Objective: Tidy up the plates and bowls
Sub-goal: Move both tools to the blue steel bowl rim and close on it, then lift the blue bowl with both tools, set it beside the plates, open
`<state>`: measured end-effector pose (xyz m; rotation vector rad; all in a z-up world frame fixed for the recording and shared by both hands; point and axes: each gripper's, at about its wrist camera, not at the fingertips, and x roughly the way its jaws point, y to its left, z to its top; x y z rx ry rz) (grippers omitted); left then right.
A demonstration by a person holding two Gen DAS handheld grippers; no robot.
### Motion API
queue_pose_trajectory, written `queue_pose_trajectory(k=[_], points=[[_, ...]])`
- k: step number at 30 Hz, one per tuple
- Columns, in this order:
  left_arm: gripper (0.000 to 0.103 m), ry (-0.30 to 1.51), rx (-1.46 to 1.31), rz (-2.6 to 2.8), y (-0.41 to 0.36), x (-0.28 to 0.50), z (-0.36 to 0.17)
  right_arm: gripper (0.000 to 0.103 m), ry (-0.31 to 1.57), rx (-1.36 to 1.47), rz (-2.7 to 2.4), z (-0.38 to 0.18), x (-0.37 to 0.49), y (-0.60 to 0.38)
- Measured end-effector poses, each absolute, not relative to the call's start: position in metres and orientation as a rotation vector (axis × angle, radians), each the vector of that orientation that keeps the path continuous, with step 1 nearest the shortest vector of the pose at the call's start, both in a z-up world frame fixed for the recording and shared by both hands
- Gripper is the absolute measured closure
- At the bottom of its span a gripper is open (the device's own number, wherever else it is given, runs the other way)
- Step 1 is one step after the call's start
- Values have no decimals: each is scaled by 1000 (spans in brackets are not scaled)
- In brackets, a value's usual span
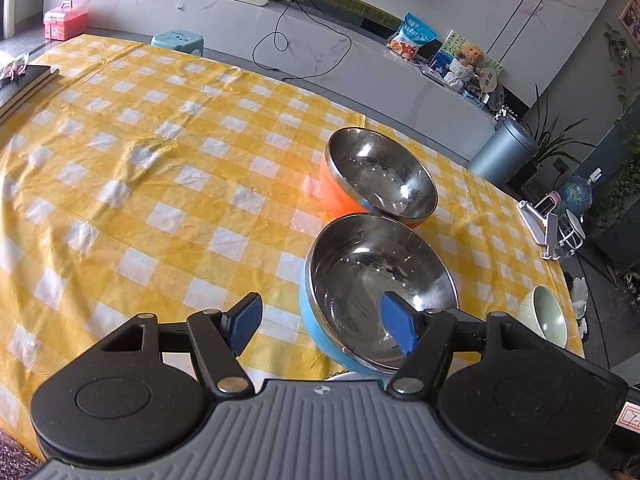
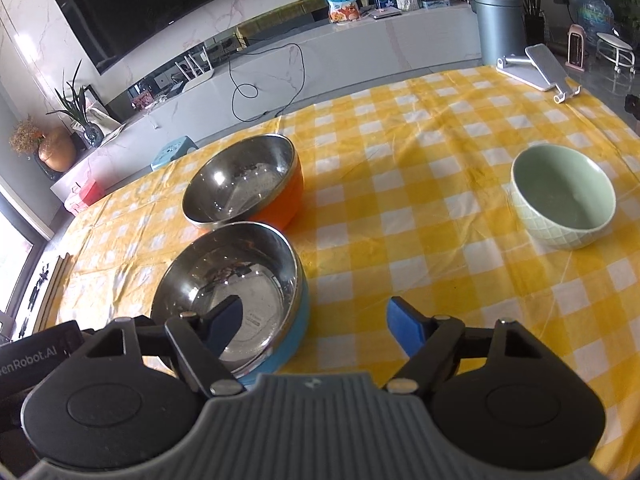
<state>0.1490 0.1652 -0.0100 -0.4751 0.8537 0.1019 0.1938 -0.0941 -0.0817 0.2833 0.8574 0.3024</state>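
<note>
Three bowls sit on a table covered by a yellow and white checked cloth [image 2: 420, 208]. A steel bowl with a blue outside [image 2: 236, 292] stands close to the near edge of the table, and a steel bowl with an orange outside [image 2: 244, 182] stands just behind it, their rims almost touching; both look empty. A pale green bowl [image 2: 564, 196], also empty, stands well apart from them toward the table's right edge. A white folding stand [image 2: 536, 68] lies at the far right corner, and dark books [image 1: 24, 84] lie at the far left edge. Beyond the table run a long grey cabinet [image 2: 360, 52] and a wall-mounted television [image 2: 160, 4]. The left gripper [image 1: 322, 326] hovers tilted downward with its jaws wide, its right blue pad over the inside of the blue bowl and its left pad outside the rim, gripping nothing. The right gripper [image 2: 314, 330] is likewise wide and empty, its left pad over the same bowl, its right pad above bare cloth
</note>
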Motion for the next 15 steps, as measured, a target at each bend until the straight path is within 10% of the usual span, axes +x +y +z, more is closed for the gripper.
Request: queue_pose_trajectory(k=[15], points=[[88, 868, -365, 86, 153, 166, -19, 80, 876, 355, 333, -97, 207, -91]])
